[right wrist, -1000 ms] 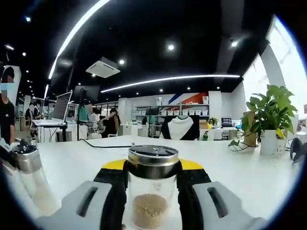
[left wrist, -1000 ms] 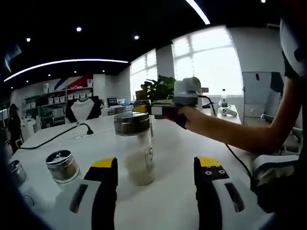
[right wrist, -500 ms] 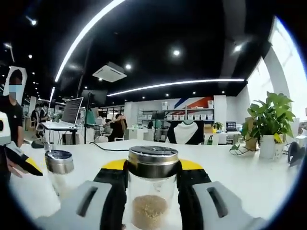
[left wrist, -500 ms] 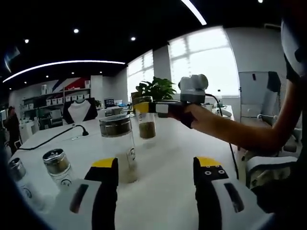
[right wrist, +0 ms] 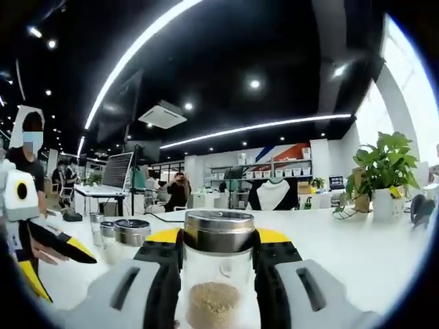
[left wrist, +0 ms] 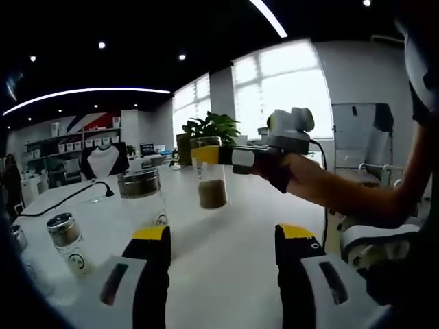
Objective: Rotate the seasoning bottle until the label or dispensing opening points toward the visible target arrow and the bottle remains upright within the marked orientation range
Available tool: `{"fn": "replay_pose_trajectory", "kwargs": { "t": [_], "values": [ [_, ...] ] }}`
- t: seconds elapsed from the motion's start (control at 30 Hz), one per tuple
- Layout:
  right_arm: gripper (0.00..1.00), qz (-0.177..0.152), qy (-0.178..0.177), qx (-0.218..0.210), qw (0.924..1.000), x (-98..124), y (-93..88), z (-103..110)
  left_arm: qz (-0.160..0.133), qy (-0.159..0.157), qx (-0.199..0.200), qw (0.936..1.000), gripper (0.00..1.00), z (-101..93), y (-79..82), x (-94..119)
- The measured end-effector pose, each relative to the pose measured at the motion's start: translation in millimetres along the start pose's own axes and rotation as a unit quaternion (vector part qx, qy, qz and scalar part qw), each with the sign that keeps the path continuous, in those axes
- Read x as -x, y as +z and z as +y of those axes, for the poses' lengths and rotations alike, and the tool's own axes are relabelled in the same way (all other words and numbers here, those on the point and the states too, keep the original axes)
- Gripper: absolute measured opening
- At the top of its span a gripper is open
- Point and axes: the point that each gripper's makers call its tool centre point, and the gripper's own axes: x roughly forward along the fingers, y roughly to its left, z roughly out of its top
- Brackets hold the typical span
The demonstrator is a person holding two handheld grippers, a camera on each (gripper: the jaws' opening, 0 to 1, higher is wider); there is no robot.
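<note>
- Holding the bottle (right wrist: 219,274) clear of the surface (left wrist: 226,274), the right gripper (right wrist: 219,257) is closed on it just under the metal cap, jaws at 3 and 9 o'clock of the glass.
- The bottle's long axis is seen upright; in the left gripper view it (left wrist: 211,171) hangs at 12 o'clock, well ahead of the left gripper (left wrist: 221,274).
- The left gripper is wide open and empty.
- No target arrow can be made out, so the turn needed cannot be judged.
- Other shakers (left wrist: 140,199) stand at 10 o'clock.
</note>
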Motion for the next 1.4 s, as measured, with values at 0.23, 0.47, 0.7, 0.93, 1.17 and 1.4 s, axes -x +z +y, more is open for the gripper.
{"fn": "replay_pose_trajectory", "kwargs": {
  "t": [0.23, 0.47, 0.7, 0.93, 1.17, 1.4],
  "values": [
    [0.38, 0.002, 0.005, -0.018, 0.9998, 21, -14.4, 14, 0.005, -0.036, -0.019, 0.9992, 0.63, -11.6, -6.6, -26],
    [0.38, 0.006, 0.006, -0.03, 0.9995, 28, -21.4, 21, 0.005, -0.073, -0.047, 0.9962, 0.63, -23.9, 0.6, -57],
    [0.38, 0.009, 0.006, -0.024, 0.9996, 32, -20.0, 21, 0.003, -0.072, -0.043, 0.9965, 0.63, -18.9, 0.3, -53],
    [0.38, 0.011, 0.007, -0.016, 0.9998, 38, -19.4, 25, 0.005, -0.061, -0.03, 0.9977, 0.63, -9.3, -4.3, -48],
    [0.38, 0.016, 0.008, -0.008, 0.9998, 46, -18.9, 29, 0.003, -0.054, -0.023, 0.9983, 0.62, -4.8, -4.0, -47],
    [0.38, 0.017, 0.01, -0.001, 0.9998, 47, -19.6, 31, 0.001, -0.055, -0.023, 0.9982, 0.62, -3.5, -1.5, -49]
  ]
}}
